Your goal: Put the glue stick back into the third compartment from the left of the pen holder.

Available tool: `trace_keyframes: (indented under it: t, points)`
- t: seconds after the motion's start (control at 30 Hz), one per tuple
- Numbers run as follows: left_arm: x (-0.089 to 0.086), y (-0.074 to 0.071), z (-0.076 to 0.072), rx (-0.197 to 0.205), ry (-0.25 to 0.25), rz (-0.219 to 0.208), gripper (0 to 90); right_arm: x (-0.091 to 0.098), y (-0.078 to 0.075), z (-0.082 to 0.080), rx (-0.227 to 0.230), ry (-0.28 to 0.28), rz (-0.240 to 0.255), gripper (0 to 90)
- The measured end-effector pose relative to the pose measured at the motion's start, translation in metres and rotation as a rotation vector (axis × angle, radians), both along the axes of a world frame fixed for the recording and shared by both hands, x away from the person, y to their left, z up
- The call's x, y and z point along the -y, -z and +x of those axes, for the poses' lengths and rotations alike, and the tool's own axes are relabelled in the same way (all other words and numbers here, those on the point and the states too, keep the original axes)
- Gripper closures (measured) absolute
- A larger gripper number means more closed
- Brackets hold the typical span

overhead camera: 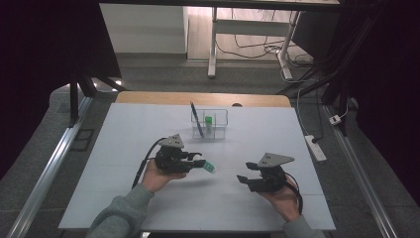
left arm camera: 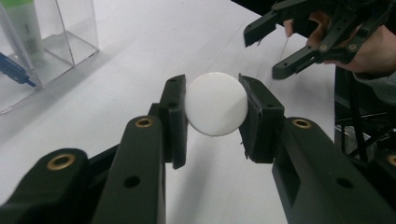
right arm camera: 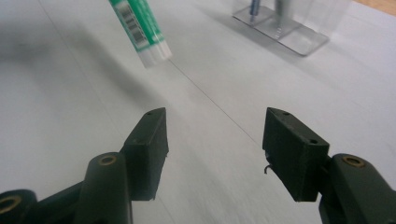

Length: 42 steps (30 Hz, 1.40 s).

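Surface (overhead camera: 148,188): white sheet, fills the middle of the high view.

Organizer (overhead camera: 210,125): clear, compartmented, upper centre of the high view. Holds a dark pen (overhead camera: 196,119) leaning left and a green-capped stick (overhead camera: 209,120), upright.

Left tongs (left arm camera: 215,105): centre-left of the high view, clenched on the glue stick (overhead camera: 210,167). In the left gripper view the pads press either side of its round white end. In the right gripper view its green-and-white barrel with barcode hangs at upper left, clear of the surface.

Right tongs (right arm camera: 212,140): lower right of the high view, released, nothing between them, well apart from the stick.

Step in hand, judged: carry the stick to the organizer. Keep the pinch firm on the round barrel, tilt it upright, lower it into a free compartment beside the pen, and let go only once it stands.
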State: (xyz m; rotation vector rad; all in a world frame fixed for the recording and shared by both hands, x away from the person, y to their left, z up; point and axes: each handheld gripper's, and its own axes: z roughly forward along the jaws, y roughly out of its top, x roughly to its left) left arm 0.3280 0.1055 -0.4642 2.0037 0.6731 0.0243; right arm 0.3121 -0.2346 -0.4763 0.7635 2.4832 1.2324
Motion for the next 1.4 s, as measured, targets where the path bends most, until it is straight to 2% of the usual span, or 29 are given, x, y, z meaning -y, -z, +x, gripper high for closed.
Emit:
trace_keyframes:
  t: [0.17, 0.33, 0.7, 1.1, 1.4]
  points:
    - [-0.001, -0.002, -0.001, 0.012, -0.004, 0.007, 64.4, 0.02, 0.0, -0.002, -0.02, 0.041, 0.016, 38.3]
    - [-0.004, -0.004, -0.001, 0.022, -0.013, 0.007, 64.4, 0.035, 0.001, -0.005, -0.019, 0.072, 0.007, 37.5]
    - [-0.006, -0.016, 0.001, 0.052, -0.022, 0.006, 64.4, 0.057, 0.005, -0.012, -0.027, 0.122, -0.009, 36.3]
    - [-0.002, -0.047, 0.019, 0.096, -0.04, 0.017, 64.3, 0.065, 0.009, -0.013, -0.029, 0.133, -0.031, 36.2]
    - [0.001, -0.061, 0.038, 0.104, -0.064, 0.016, 64.3, 0.066, 0.012, -0.011, -0.033, 0.139, -0.041, 36.2]
